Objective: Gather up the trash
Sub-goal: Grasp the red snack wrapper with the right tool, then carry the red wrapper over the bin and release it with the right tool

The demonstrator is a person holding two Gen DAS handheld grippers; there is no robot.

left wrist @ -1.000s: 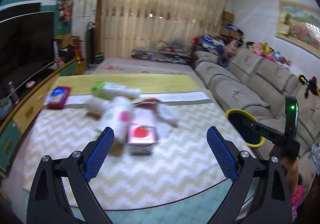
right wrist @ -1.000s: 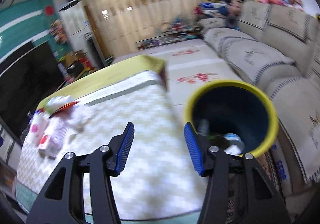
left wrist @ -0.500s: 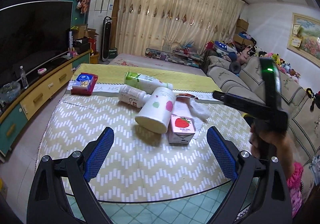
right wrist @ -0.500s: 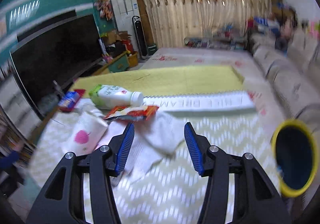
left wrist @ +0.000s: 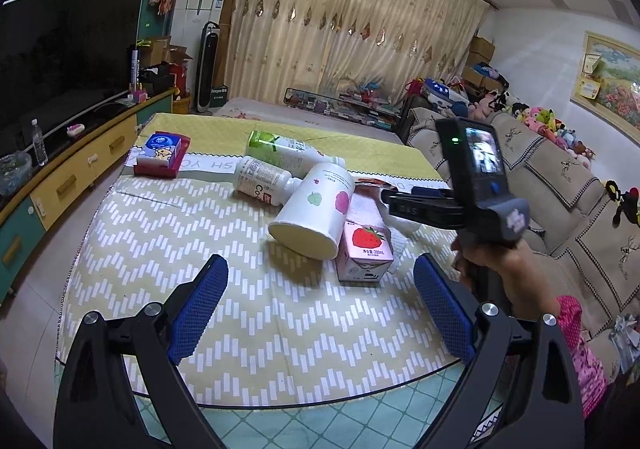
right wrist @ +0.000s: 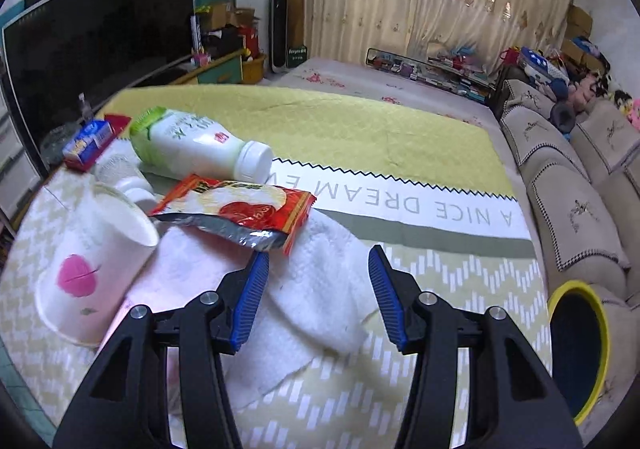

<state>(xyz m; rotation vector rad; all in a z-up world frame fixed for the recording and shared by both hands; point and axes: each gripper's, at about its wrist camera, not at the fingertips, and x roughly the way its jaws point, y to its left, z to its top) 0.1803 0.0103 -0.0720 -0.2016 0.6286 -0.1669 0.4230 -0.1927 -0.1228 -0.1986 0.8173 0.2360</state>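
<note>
bottles [right wrist: 200, 149], cup [right wrist: 88, 265], wrapper [right wrist: 236, 209], carton [left wrist: 366, 251] heaped on table.

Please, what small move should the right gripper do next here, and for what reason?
Probably lower the right gripper a little and close it on the crumpled white tissue. Its fingers are open and empty, and the tissue lies right between and under them, clear of the red snack wrapper. The yellow-rimmed bin stands close by, on its right.

Litter on a zigzag-patterned table cover [left wrist: 240, 329]: a tipped paper cup [left wrist: 316, 209] leans beside a strawberry milk carton [left wrist: 364, 253]; two bottles [left wrist: 276, 169] lie behind; the left gripper [left wrist: 320, 301] gapes empty; a hand [left wrist: 504, 269] holds the right gripper [left wrist: 440, 205].
</note>
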